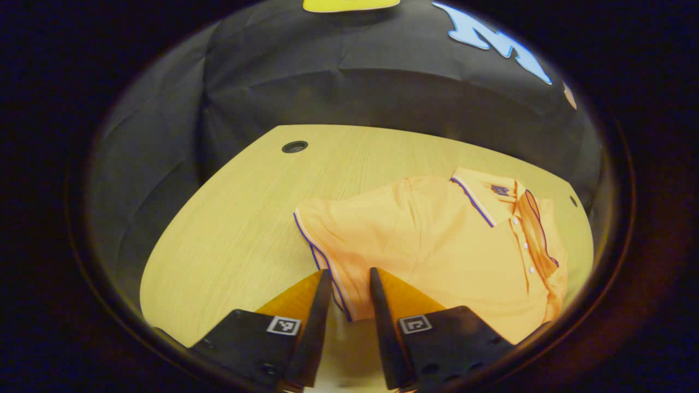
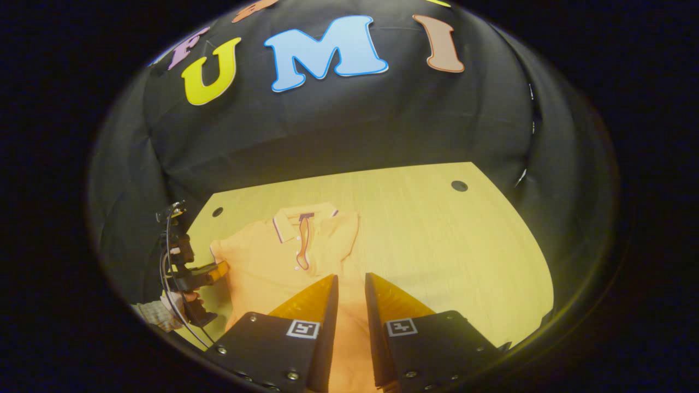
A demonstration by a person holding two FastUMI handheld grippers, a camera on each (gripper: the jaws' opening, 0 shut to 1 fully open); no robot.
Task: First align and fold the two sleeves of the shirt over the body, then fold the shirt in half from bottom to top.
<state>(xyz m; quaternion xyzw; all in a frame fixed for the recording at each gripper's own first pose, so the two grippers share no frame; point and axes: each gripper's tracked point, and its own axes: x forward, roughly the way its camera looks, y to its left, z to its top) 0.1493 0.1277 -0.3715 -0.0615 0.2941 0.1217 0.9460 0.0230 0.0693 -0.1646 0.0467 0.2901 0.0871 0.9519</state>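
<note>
Both grippers, left (image 1: 350, 278) and right (image 2: 351, 284), face 1 shirt (image 1: 437, 245) on 1 table (image 1: 235, 229).

Left gripper view: polo shirt (image 1: 437, 245) on table (image 1: 235, 229), centre-right of frame; sleeve (image 1: 322, 240) at frame centre, between left gripper (image 1: 350, 278) fingers. Right gripper view: shirt lower left, collar (image 2: 297, 221) toward wall; right gripper (image 2: 351, 284) over shirt body.

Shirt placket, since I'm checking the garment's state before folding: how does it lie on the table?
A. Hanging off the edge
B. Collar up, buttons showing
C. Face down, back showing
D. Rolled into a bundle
B: the shirt lies front up on the table, its collar and buttons visible.
</note>
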